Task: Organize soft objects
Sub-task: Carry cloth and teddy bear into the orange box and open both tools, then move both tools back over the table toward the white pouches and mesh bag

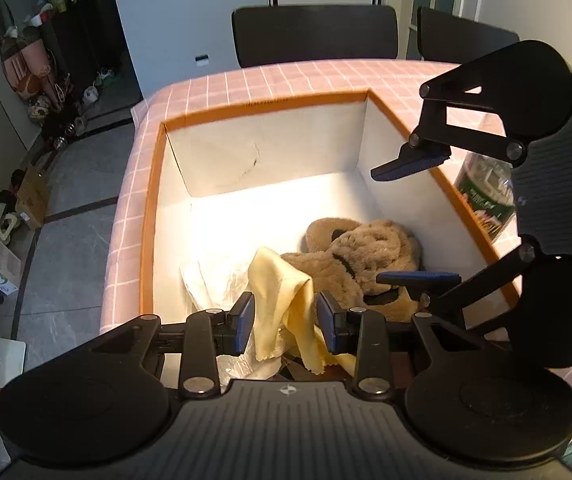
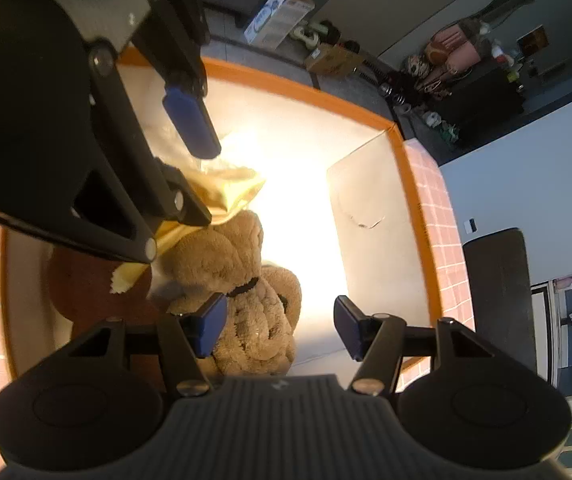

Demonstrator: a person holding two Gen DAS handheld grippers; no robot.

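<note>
An orange-rimmed box [image 1: 266, 106] with white walls stands on the table, its rim [image 2: 406, 168] also in the right wrist view. A brown plush toy [image 1: 362, 252] [image 2: 254, 312] lies on its floor at the right. A pale yellow cloth [image 1: 282, 300] [image 2: 238, 188] lies draped beside the toy, hanging loosely between the jaws of my left gripper [image 1: 285, 320], which stands open over the box's near side. My right gripper [image 2: 280, 326] [image 1: 414, 220] is open above the toy, its left pad close to the plush. Crumpled clear plastic [image 1: 222, 284] lies under the cloth.
The box sits on a pink checked tablecloth [image 1: 286, 76]. A bottle with a green label [image 1: 486, 196] stands just outside the box's right wall. Two dark chairs [image 1: 314, 34] stand at the table's far edge. The floor drops away on the left.
</note>
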